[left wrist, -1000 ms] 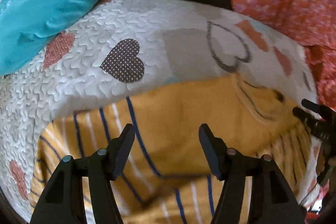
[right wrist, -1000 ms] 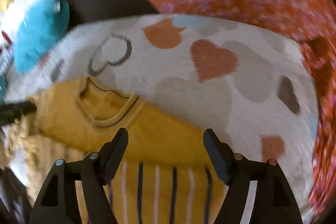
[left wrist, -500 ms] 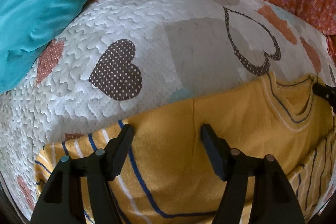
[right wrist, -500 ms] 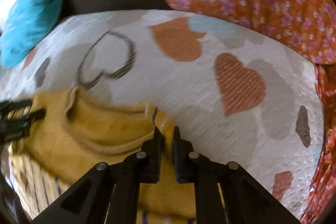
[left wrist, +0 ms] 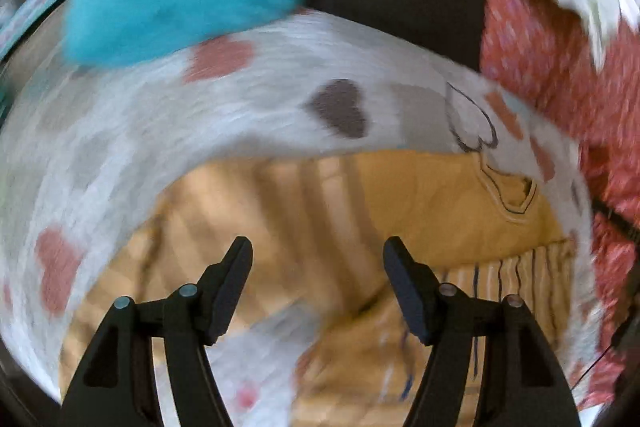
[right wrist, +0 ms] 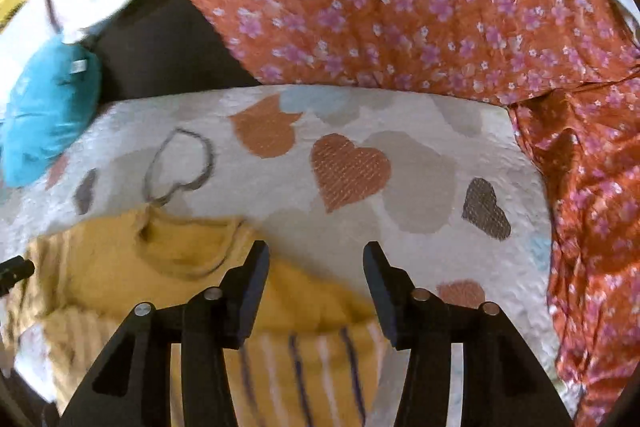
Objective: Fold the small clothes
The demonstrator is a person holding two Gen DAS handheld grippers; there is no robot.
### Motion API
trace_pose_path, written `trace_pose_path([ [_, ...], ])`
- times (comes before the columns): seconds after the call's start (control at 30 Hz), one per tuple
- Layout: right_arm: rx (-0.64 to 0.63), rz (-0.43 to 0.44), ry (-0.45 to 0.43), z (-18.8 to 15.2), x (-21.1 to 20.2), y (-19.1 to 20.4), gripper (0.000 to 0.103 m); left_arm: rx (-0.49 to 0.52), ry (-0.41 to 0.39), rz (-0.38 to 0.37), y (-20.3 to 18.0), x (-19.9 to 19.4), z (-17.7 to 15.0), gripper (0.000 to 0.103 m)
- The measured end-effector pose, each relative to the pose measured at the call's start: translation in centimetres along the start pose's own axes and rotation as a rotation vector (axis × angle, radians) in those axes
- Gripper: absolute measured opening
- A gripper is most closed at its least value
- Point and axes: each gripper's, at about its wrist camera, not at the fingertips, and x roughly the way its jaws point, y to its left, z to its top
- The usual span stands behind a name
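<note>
On the heart-print quilt [right wrist: 400, 131], both grippers stand apart, right gripper [right wrist: 316, 259] opening, empty; regrip the yellow striped sweater [right wrist: 168, 279] at its shoulder edge

I see the sweater [right wrist: 132, 275] lying flat on the quilt [right wrist: 400, 163], toward its near left part. A cushion [right wrist: 48, 111] sits at the quilt's far left corner; a flowered cloth [right wrist: 440, 19] lies behind and right of the quilt.

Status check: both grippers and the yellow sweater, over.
Left gripper open, empty. Right gripper opening, nothing between its jaws. Yellow sweater flat on heart quilt, sleeve folded in. Nothing in the way.
</note>
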Motion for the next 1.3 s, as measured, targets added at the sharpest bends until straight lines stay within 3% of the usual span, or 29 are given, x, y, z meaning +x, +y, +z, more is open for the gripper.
trace_pose_path([
  [0.1,-0.065,0.098,0.009,-1.0,-2.4,4.4,0.053,-0.121,-0.041,0.053,6.7,-4.2,-3.5,0.067],
  [0.23,-0.193,0.306,0.079,-3.4,-3.8,14.9,0.055,-0.256,-0.059,0.121,13.4,-8.1,-8.5,0.067],
  [0.3,-0.259,0.42,0.138,-5.3,-3.8,21.9,0.055,-0.331,-0.066,0.121,16.3,-9.8,-11.2,0.067],
  [0.43,-0.348,0.57,0.261,-10.2,-3.1,34.1,0.055,-0.463,-0.076,0.087,20.7,-11.9,-15.8,0.067],
  [0.53,-0.337,0.628,0.356,-13.2,-1.9,40.5,0.055,-0.541,-0.096,0.064,22.6,-12.8,-18.5,0.067],
  [0.77,-0.089,0.668,0.645,-17.5,3.9,47.1,0.06,-0.679,-0.113,0.001,25.7,-13.2,-22.5,0.067],
  [0.83,-0.014,0.676,0.626,-17.9,3.6,47.5,0.078,-0.693,-0.112,-0.003,26.2,-13.1,-22.9,0.067],
  [0.9,0.034,0.719,0.626,-18.0,3.2,48.1,0.081,-0.711,-0.099,-0.003,26.7,-12.7,-23.1,0.067],
  [1.0,0.073,0.781,0.666,-18.2,3.1,49.3,0.068,-0.724,-0.093,-0.025,26.6,-12.5,-23.1,0.067],
  [1.13,0.054,0.768,0.731,-19.4,3.3,50.2,0.052,-0.689,-0.109,-0.017,25.3,-13.0,-22.3,0.067],
  [1.17,0.046,0.764,0.746,-19.9,3.4,50.4,0.041,-0.68,-0.112,-0.015,24.9,-13.2,-22.1,0.067],
  [1.2,0.046,0.761,0.749,-20.1,3.3,50.2,0.018,-0.676,-0.112,-0.013,24.6,-13.3,-21.9,0.067],
  [1.23,0.036,0.758,0.741,-20.2,3.2,50.2,0.008,-0.67,-0.113,-0.011,24.4,-13.5,-21.8,0.067],
  [1.3,-0.058,0.733,0.678,-19.4,1.7,50.2,0.009,-0.647,-0.115,-0.005,23.6,-14.0,-21.4,0.067],
])
